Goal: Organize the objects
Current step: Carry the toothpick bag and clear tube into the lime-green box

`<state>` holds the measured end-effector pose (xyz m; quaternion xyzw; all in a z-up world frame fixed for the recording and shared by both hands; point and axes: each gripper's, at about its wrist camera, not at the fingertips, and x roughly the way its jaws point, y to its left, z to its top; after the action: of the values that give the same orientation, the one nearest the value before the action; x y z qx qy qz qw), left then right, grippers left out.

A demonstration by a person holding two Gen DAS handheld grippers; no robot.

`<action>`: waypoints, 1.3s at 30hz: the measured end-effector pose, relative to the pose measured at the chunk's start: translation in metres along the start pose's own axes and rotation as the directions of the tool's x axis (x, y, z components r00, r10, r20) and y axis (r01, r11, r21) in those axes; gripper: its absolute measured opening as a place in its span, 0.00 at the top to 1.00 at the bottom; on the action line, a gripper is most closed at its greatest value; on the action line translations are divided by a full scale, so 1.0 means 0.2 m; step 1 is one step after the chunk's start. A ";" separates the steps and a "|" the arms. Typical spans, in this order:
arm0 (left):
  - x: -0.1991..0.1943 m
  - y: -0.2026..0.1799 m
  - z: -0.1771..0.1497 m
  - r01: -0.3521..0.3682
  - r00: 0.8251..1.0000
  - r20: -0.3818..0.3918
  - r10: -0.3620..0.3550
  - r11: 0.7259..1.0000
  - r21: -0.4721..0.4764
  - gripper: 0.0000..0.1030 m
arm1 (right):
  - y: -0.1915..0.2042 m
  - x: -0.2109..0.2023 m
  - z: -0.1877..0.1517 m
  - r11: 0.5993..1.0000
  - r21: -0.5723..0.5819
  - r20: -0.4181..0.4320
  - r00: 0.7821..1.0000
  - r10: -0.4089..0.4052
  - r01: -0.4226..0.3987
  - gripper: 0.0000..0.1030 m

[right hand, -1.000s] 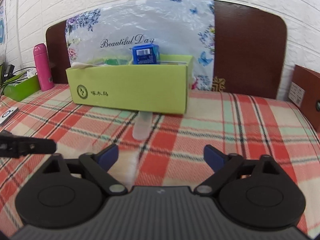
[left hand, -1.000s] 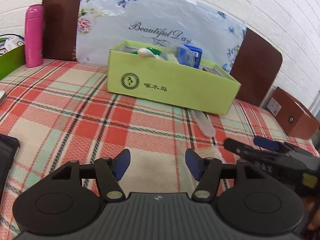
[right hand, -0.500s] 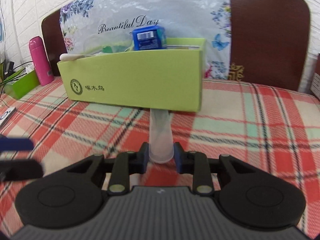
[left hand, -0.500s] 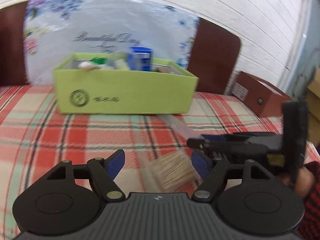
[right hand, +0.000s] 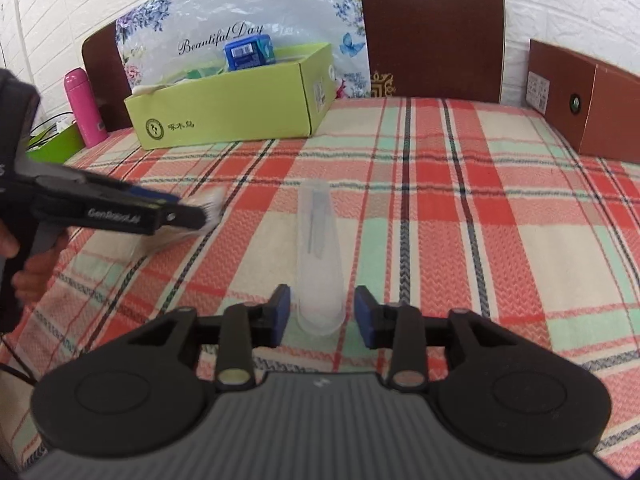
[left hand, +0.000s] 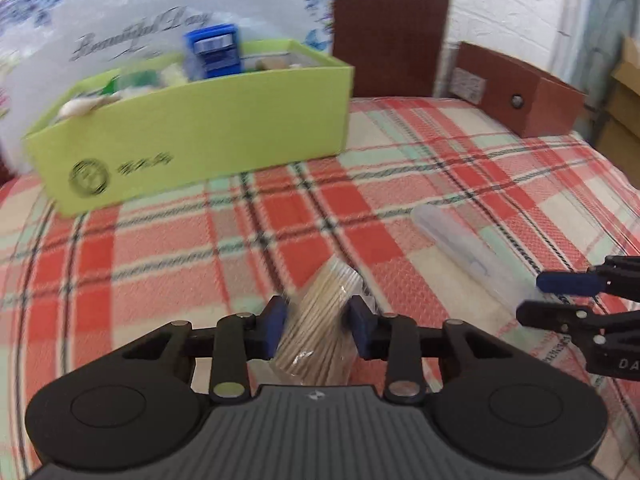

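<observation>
A bundle of thin wooden sticks [left hand: 320, 312] in clear wrap sits between the blue pads of my left gripper [left hand: 318, 328]. The jaws are closing and the pads press on the bundle's sides. From the right wrist view, the left gripper [right hand: 200, 210] holds the bundle [right hand: 212, 200] just over the plaid cover. A clear plastic tube [right hand: 318, 252] lies on the cover between the pads of my right gripper [right hand: 322, 312]. Those jaws are opening, with a gap on each side of the tube. A green open box [left hand: 192, 136] with small items stands behind.
A brown box [right hand: 592, 108] sits at the right edge of the plaid cover [right hand: 480, 220]. A pink bottle [right hand: 84, 108] and a green tray [right hand: 52, 144] stand at the far left. A dark headboard [right hand: 432, 28] and a floral plastic bag [right hand: 224, 20] rise behind the green box.
The left gripper's jaws closed in onto the stick bundle. The right gripper clamped the clear tube by the green box, drew it away from the box, then its jaws widened off the tube.
</observation>
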<state>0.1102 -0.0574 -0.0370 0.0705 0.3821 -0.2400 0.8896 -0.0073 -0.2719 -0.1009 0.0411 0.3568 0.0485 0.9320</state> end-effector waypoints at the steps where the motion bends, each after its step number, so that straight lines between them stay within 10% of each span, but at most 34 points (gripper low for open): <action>1: -0.03 -0.02 -0.02 -0.011 1.000 0.001 0.011 1.000 -0.016 0.64 | 0.01 0.00 0.01 1.000 -0.003 0.014 1.000 -0.007 0.007 0.54; 6: -0.13 -0.05 -0.11 -0.051 0.997 0.047 0.055 0.994 -0.094 0.27 | 0.06 0.05 0.05 1.000 -0.006 0.036 0.999 0.006 -0.006 0.48; 8: -0.12 -0.04 -0.11 -0.047 0.998 0.037 0.050 0.995 -0.085 0.27 | 0.08 0.07 0.05 1.000 -0.022 0.032 0.999 0.007 -0.007 0.46; 11: -0.10 -0.02 -0.11 -0.002 1.000 0.003 0.003 0.997 -0.071 0.52 | 0.08 0.09 0.04 0.999 -0.036 0.020 0.999 -0.025 0.026 0.46; 19: -0.10 0.01 -0.16 -0.036 0.999 0.036 0.040 0.996 -0.085 0.35 | 0.07 0.16 0.06 0.998 -0.041 -0.001 0.999 -0.052 0.051 0.47; 25: -0.12 0.03 -0.16 -0.004 0.999 0.042 0.008 0.995 -0.098 0.74 | 0.14 0.19 0.07 0.996 -0.076 -0.002 0.999 -0.042 0.042 0.74; 39: -0.37 0.13 0.05 0.084 0.977 0.210 -0.044 0.979 -0.184 0.82 | 0.30 0.03 0.33 0.986 -0.045 0.144 0.976 0.163 -0.158 0.74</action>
<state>0.0851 -0.0103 0.0206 -0.0530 0.3118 -0.2368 0.9186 0.0382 -0.2136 -0.0495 0.0579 0.2817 0.1264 0.9494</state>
